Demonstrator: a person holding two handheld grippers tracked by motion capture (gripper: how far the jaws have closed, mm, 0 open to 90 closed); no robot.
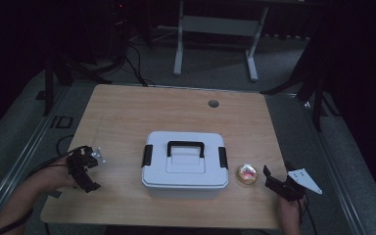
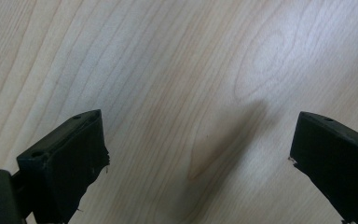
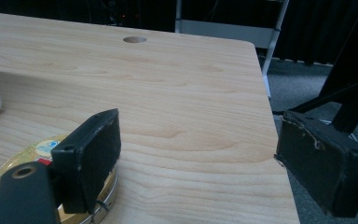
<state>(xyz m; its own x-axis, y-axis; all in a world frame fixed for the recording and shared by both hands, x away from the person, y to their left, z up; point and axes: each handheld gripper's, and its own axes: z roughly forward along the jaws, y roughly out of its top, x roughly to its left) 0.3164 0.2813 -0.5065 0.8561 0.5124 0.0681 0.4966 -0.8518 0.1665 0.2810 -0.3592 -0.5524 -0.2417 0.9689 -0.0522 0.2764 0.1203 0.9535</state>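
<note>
While both tongs gape empty, right tongs (image 1: 273,180) sit just beside the round gold tin (image 1: 247,174), likely approaching it; left tongs (image 1: 85,169) hover over bare bench (image 1: 127,117), left of the closed white storage box (image 1: 184,164).

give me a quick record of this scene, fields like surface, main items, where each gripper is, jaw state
surface: wooden table with a round hole near its far edge
box: white lidded box, black handle, side latches, mid-table
tin: small round gold tin, just right of the box
left gripper: left of the box, jaws open over bare wood
right gripper: beside the tin, jaws open, holding nothing
</note>
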